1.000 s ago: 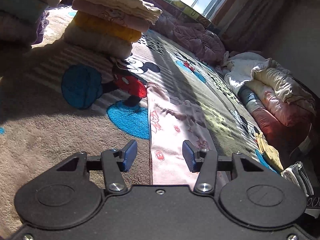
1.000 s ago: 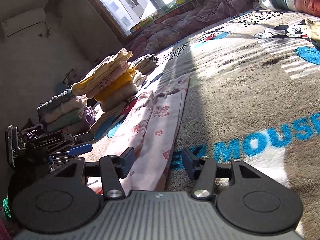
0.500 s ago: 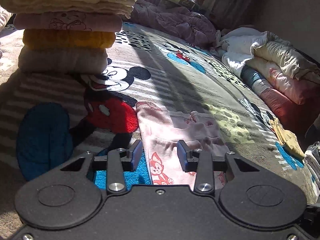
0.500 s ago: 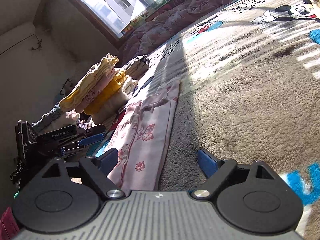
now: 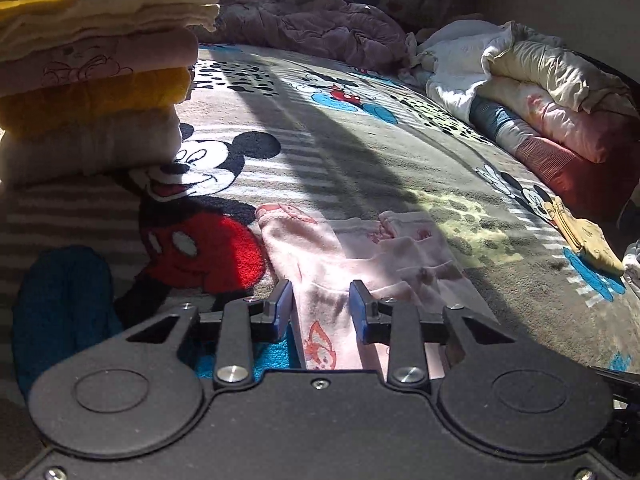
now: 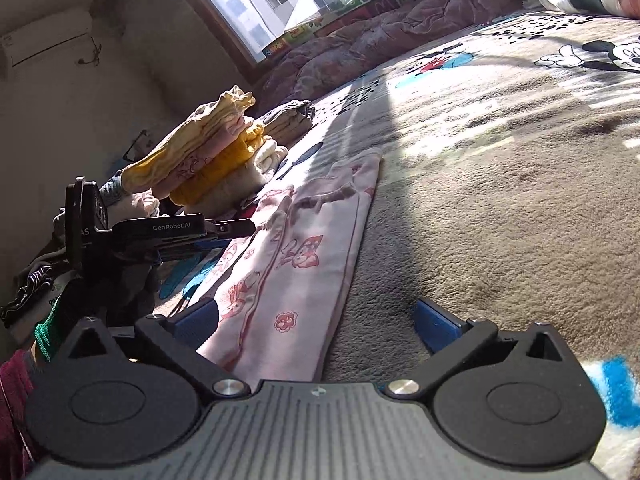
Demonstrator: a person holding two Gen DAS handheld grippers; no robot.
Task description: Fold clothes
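Observation:
A long pink printed garment (image 5: 344, 256) lies flat on the Mickey Mouse blanket (image 5: 360, 152). My left gripper (image 5: 320, 308) hovers low over its left edge near the far end. Its jaws are closing, with pink cloth showing in the gap between them but not pinched. My right gripper (image 6: 316, 322) sits at the near end of the same garment (image 6: 296, 248). Those jaws are opening wide, and the cloth's corner lies loose between them. In the right wrist view the left gripper (image 6: 224, 234) reaches in from the left over the garment.
A stack of folded clothes (image 5: 92, 80) stands just left of the garment, also seen as the stack (image 6: 216, 160). A smaller folded pile (image 6: 288, 118) lies behind it. Unfolded clothes (image 5: 540, 92) heap at the right, a purple quilt (image 5: 320, 24) under the window. A person's sleeve (image 6: 12, 392) is at lower left.
My left gripper has slid along the garment toward its far end, rolled level, and its jaws have narrowed. My right gripper's jaws have spread from half open to fully wide.

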